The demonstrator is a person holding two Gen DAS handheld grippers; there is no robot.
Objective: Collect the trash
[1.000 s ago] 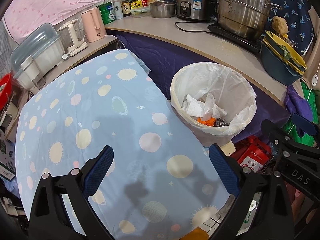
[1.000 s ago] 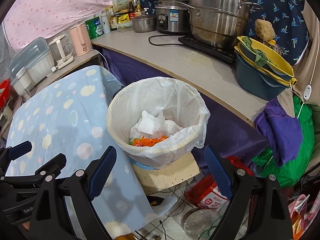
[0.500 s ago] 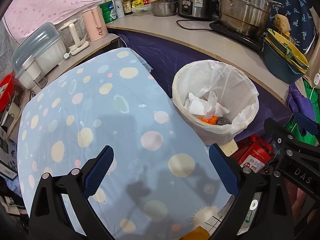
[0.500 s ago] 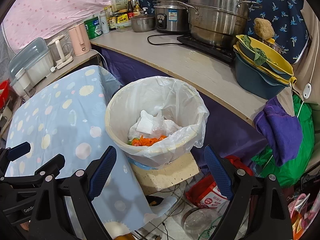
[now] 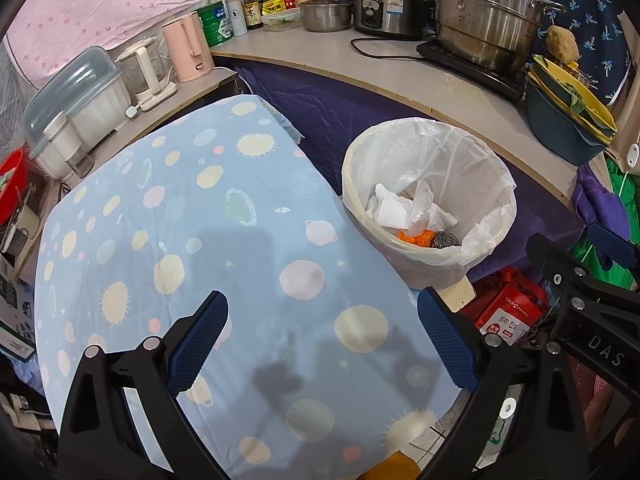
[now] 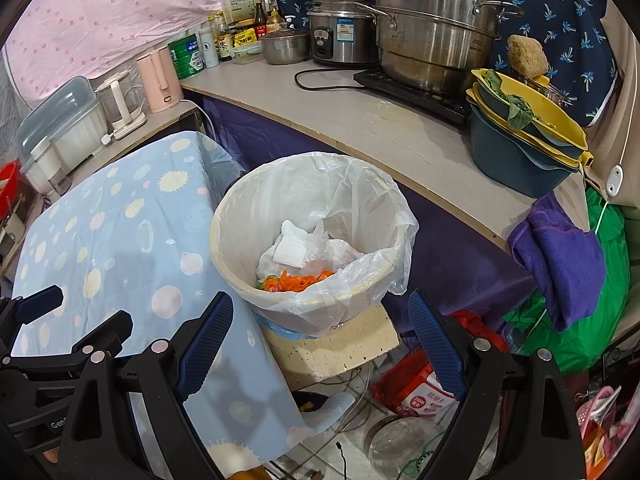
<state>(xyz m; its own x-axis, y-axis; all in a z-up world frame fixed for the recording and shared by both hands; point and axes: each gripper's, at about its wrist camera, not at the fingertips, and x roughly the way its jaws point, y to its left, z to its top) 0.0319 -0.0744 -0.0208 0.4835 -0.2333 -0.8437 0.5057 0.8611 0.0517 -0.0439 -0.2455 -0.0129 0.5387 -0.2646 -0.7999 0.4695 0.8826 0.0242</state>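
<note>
Looking down from the left wrist camera, the left gripper [image 5: 318,330] hangs over a table draped in a pale blue tablecloth [image 5: 168,216] printed with suns and planets; its blue-padded jaws stand wide apart with nothing between them. Right of centre in the frame, just beside the cloth's edge, stands a round trash bin [image 5: 430,200] lined with a white plastic bag. Inside it lie crumpled white paper towels [image 5: 394,210], orange peelings [image 5: 416,237] and a steel wool scrubber [image 5: 446,239]. The other gripper's black frame shows at the right edge. Along the top runs a curved countertop [image 5: 400,76] carrying a pink kettle [image 5: 186,48], a rice cooker [image 5: 386,4] and a large steel steamer pot [image 5: 488,12].

From the right wrist camera, the right gripper [image 6: 320,334] is likewise spread open and empty, its pads framing the near rim of the same trash bin [image 6: 314,240], which fills the middle of the frame. The bin rests on a pale foam block [image 6: 336,348]. The paper towels [image 6: 296,246] and orange peelings [image 6: 298,280] are visible in the bag; the scrubber cannot be made out here. The tablecloth [image 6: 112,232] lies at the left, stacked yellow and blue basins [image 6: 524,140] sit on the counter at upper right, and a purple towel [image 6: 560,256] hangs at the right.
</note>
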